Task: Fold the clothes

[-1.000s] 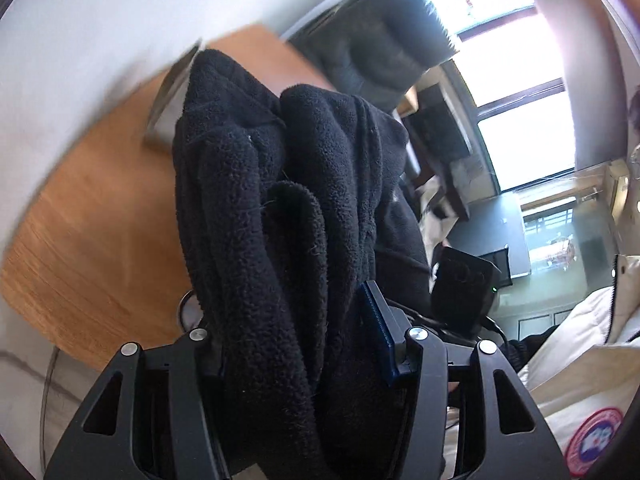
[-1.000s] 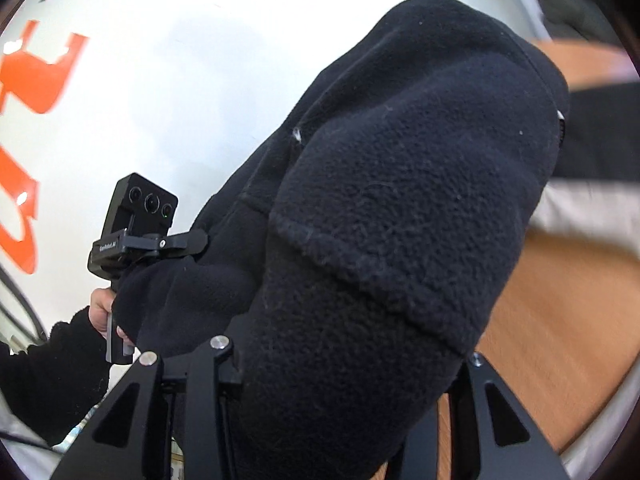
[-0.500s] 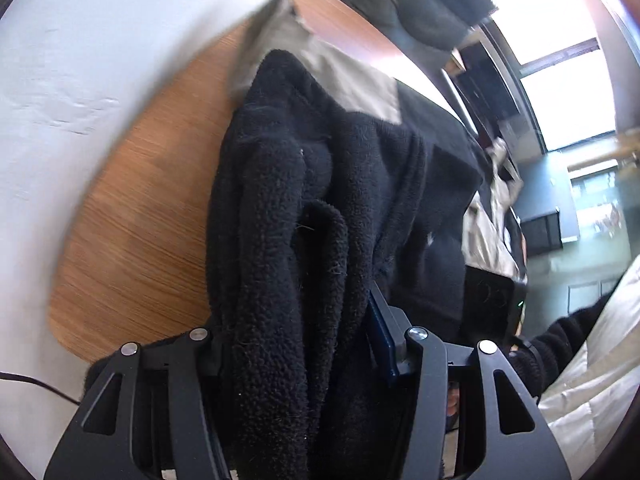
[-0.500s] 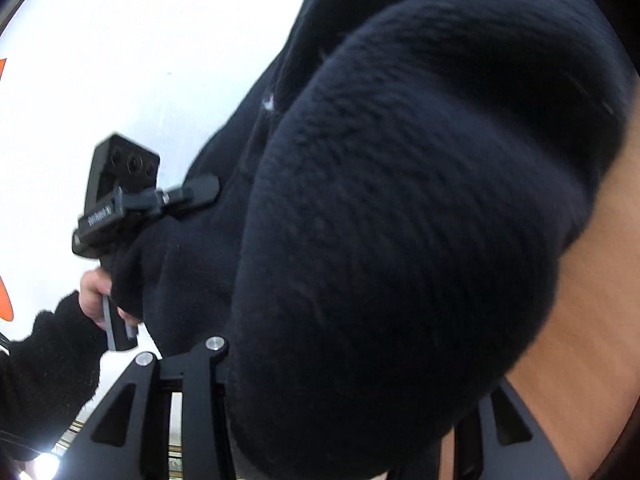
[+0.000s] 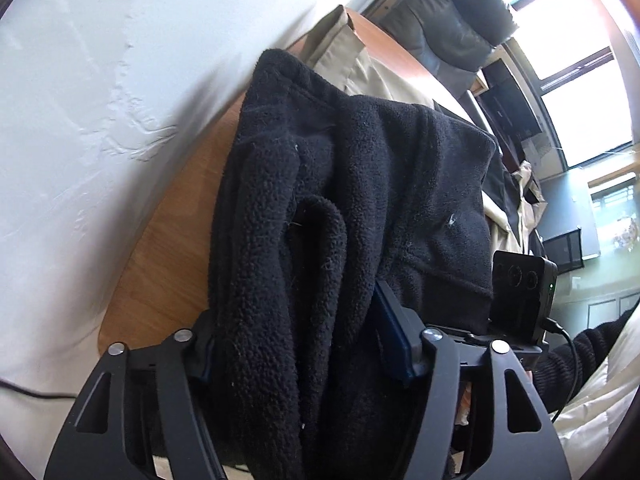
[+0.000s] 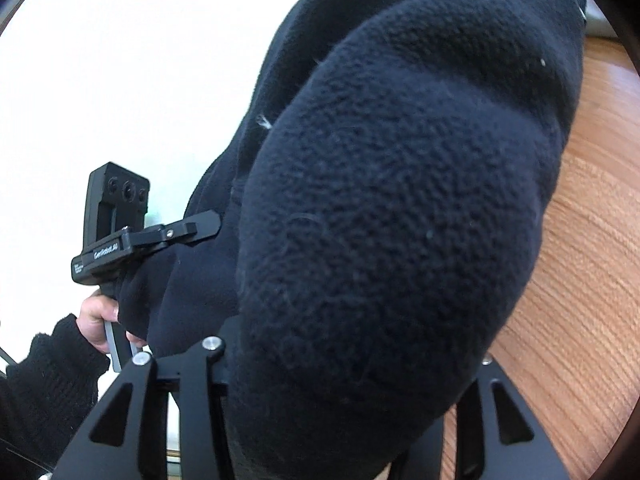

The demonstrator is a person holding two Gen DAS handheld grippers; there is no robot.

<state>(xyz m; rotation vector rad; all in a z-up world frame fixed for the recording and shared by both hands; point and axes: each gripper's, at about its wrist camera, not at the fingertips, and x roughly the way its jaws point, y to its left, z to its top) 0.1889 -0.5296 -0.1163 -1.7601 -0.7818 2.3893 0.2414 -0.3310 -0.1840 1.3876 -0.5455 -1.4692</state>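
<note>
Across the middle of both frames: a black fleece garment (image 5: 360,208) is filling the view, bunched in thick folds.
Left claw (image 5: 304,344): is clamping a thick wad of the fleece between its fingers, a blue pad (image 5: 394,336) pressing into the cloth at lower centre-right of the left wrist view.
Right claw (image 6: 344,392): is gripping a rounded bulge of the same fleece, which is hiding its fingertips at the bottom of the right wrist view.
Worktop (image 5: 176,232): wooden, is showing at centre-left under the fleece, against a white wall (image 5: 80,120).
Beige garment (image 5: 360,64): is lying on the worktop at upper centre, behind the fleece.
Hand (image 6: 98,320): is holding the left claw's handle at lower left of the right wrist view, in a black knit sleeve (image 6: 44,384).
</note>
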